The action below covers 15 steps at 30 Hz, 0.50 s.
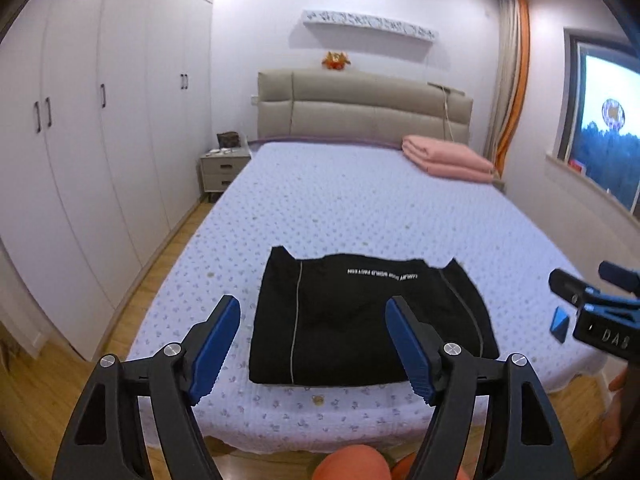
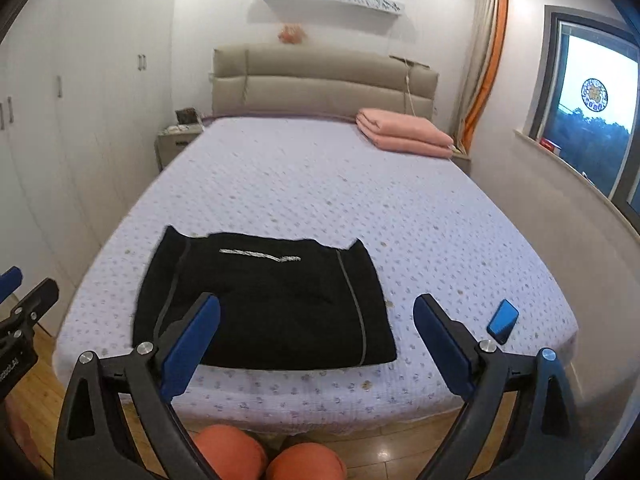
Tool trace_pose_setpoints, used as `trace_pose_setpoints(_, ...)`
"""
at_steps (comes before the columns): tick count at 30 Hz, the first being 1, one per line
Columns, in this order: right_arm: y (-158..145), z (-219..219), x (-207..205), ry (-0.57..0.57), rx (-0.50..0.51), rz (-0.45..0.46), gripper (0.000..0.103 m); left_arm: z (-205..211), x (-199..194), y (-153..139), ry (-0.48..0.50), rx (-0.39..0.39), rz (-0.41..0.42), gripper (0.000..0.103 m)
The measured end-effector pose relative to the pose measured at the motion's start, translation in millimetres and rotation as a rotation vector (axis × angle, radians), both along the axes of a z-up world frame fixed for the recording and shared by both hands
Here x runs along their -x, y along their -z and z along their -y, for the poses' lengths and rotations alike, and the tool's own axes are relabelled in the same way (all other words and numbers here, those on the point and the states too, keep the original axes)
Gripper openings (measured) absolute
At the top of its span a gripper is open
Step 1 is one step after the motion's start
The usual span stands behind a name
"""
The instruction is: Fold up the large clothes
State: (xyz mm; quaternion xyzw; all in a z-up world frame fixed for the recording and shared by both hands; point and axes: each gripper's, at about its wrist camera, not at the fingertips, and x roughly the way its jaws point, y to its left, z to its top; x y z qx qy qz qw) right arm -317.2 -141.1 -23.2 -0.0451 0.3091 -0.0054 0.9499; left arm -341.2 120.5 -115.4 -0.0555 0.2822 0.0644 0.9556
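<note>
A black garment (image 1: 360,320) with grey piping and white lettering lies folded into a rectangle near the foot of the bed (image 1: 360,208). It also shows in the right wrist view (image 2: 264,304). My left gripper (image 1: 312,344) is open and empty, held above the bed's foot edge in front of the garment. My right gripper (image 2: 316,344) is open and empty, held to the right of the garment's near edge. The right gripper also shows at the right edge of the left wrist view (image 1: 592,296).
A blue phone (image 2: 502,320) lies on the bed right of the garment. A folded pink blanket (image 1: 448,158) sits at the head right. White wardrobes (image 1: 100,140) line the left wall, with a nightstand (image 1: 224,170) beside the headboard. Wooden floor lies below.
</note>
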Motion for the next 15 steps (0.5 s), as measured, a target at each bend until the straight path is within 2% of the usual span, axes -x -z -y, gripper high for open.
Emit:
trace_pose_setpoints(6,-18.0,-15.4,26.8,-0.012,0.023,0.053,0.1,-5.8,29.1,-18.0,-0.016,0.025,0.056,0.077)
trace_pose_setpoints(15,-17.9,-10.0,34.4,-0.011,-0.009,0.043,0.101,9.5,36.4,-22.5,0.003,0.024,0.066,0.077)
